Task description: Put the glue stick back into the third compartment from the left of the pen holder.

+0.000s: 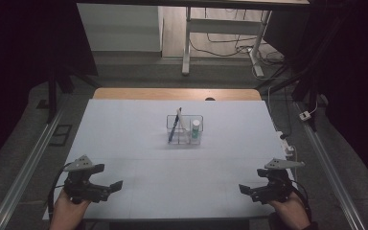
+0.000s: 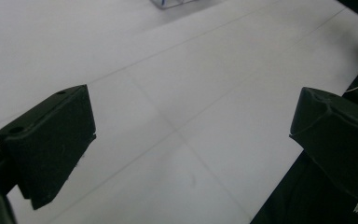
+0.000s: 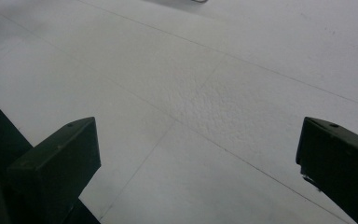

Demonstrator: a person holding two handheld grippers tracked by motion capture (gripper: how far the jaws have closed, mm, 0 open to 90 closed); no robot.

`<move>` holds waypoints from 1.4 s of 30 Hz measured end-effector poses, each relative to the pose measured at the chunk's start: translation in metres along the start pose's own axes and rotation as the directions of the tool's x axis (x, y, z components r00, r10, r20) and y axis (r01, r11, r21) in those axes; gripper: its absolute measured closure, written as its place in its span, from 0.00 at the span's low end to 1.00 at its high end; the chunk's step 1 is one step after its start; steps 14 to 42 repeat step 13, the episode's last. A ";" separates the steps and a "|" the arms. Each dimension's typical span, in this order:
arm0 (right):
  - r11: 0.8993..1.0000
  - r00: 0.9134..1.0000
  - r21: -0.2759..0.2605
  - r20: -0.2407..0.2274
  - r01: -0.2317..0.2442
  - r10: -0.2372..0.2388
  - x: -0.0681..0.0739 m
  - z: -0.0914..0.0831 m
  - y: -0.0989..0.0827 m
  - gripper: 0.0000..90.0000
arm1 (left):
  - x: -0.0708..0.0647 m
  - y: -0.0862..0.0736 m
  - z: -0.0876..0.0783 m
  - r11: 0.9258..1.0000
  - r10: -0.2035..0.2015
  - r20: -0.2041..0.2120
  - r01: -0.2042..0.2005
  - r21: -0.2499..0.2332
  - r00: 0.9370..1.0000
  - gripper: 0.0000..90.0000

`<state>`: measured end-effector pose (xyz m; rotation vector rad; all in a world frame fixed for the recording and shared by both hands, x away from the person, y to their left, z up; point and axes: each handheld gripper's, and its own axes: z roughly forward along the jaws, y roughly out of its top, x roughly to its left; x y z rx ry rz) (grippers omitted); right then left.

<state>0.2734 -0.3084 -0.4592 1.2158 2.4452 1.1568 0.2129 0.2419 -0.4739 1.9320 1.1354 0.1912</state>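
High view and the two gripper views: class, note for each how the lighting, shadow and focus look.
High view: the white table is evenly lit, the surroundings fall into darkness, and the clear organiser casts a faint shadow. Left gripper view: the left gripper has soft, dark jaws against a pale, smooth tabletop. Right gripper view: the right gripper shows blurred jaws, while the table's grain between them is sharp.

Clear organizer (image 1: 185, 130) mid-table with pens, small bottle inside. Left gripper (image 1: 106, 184), right gripper (image 1: 252, 183) at near corners, well apart.
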 end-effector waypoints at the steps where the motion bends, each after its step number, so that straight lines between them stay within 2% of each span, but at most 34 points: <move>1: 1.000 1.000 0.003 0.001 0.000 0.000 0.000 0.000 0.000 0.00 | 0.000 -0.003 -0.002 1.000 -0.006 -0.005 0.006 0.002 1.000 0.00; 4: 1.000 1.000 0.004 0.002 0.000 0.000 0.000 0.000 0.000 0.00 | 0.000 -0.013 -0.007 1.000 -0.017 -0.025 0.017 0.016 1.000 0.00; 10: 1.000 1.000 0.008 0.006 0.002 -0.002 0.001 0.000 0.000 0.00 | -0.004 -0.018 -0.012 0.999 -0.001 -0.088 0.006 0.053 0.996 0.00; 42: 1.000 1.000 0.008 0.009 0.006 -0.006 0.001 0.000 0.000 0.00 | -0.004 -0.018 -0.011 0.999 -0.003 -0.085 0.007 0.053 0.996 0.01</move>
